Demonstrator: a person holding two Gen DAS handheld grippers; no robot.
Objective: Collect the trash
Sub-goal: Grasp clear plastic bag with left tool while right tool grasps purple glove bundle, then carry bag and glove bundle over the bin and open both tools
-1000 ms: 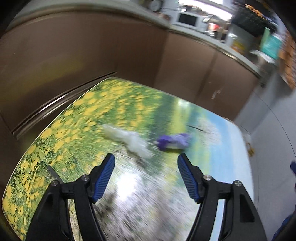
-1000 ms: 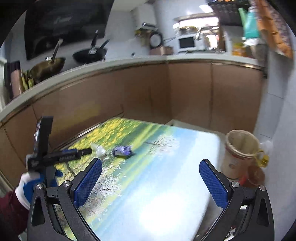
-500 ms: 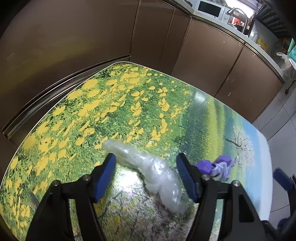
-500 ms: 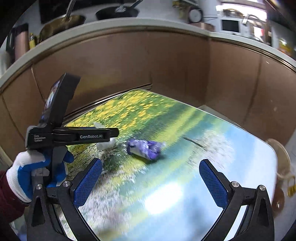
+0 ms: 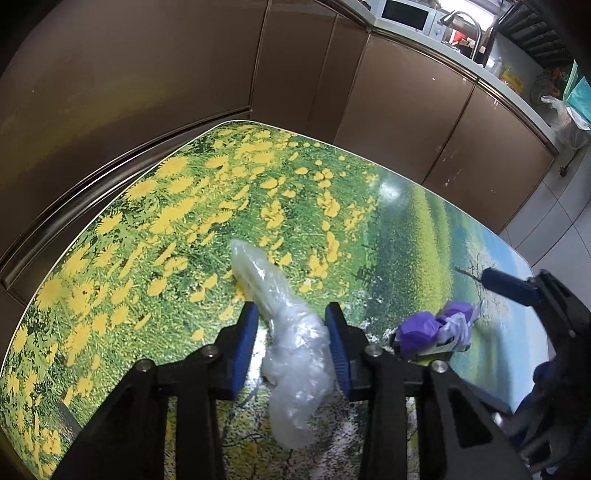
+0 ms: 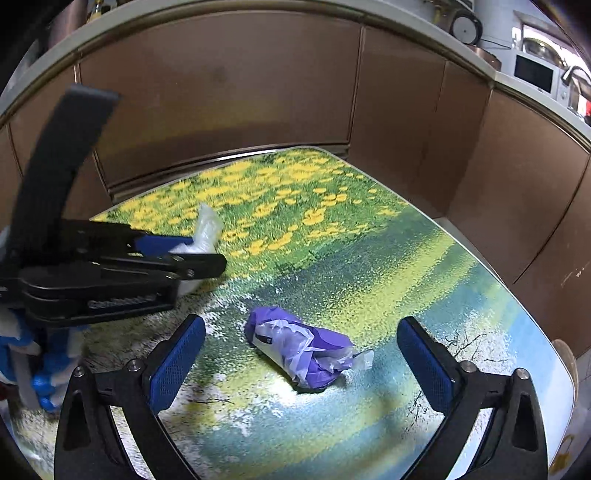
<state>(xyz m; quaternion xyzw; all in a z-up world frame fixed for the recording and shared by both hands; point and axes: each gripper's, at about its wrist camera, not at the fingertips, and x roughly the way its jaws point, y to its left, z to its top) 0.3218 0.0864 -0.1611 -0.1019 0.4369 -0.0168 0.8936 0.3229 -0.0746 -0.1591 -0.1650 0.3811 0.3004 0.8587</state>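
Covering the table [image 5: 147,236] is a glossy printed meadow scene: yellow flowers on green at one end, fading to pale blue with a bare tree at the other. The table is hemmed in on two sides by brown cabinet fronts [image 5: 399,122], above which a light countertop carries a white microwave [image 5: 406,14] and a tap. Pale floor tiles are seen past the table's blue end.

A crumpled clear plastic bag [image 5: 291,343] lies on the flowered part, between the blue pads of the left hand-held gripper [image 5: 291,345]. Its jaws have just been closing around the bag; the right pad is seen against the plastic, while a sliver of gap seems left at the other pad, so a firm pinch cannot be told.

A purple wrapper [image 6: 303,347] with clear film rests just beside it, toward the blue end. The right hand-held gripper [image 6: 301,354] is held wide open over this wrapper, its pads well clear of it.
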